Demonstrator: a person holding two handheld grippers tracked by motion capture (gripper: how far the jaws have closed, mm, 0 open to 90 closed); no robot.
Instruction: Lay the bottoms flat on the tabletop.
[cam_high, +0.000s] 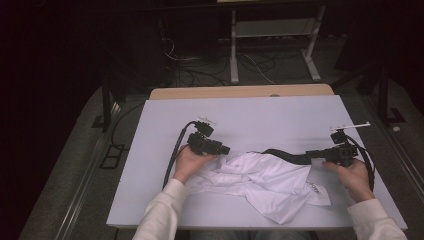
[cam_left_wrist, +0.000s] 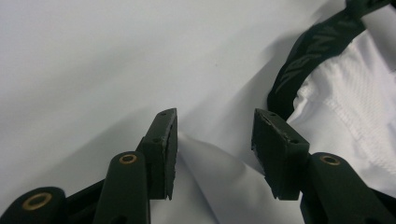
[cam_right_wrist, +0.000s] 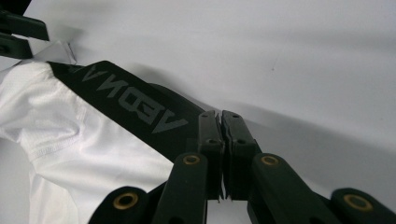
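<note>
The black waistband (cam_high: 285, 156) runs left-right; right tongs (cam_right_wrist: 221, 116) pinch its right end, while spread left tongs (cam_left_wrist: 215, 135) straddle a white-fabric fold (cam_left_wrist: 205, 163).

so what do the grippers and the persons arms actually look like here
Both grippers, left gripper and right gripper, are black, each with two flat rectangular jaws on jointed links set with brass-coloured rivets. A black cable loops from the left one, another from the right. The right carries a thin pale plate on top; the left has a small pale piece too. The person wears cream long sleeves.
</note>
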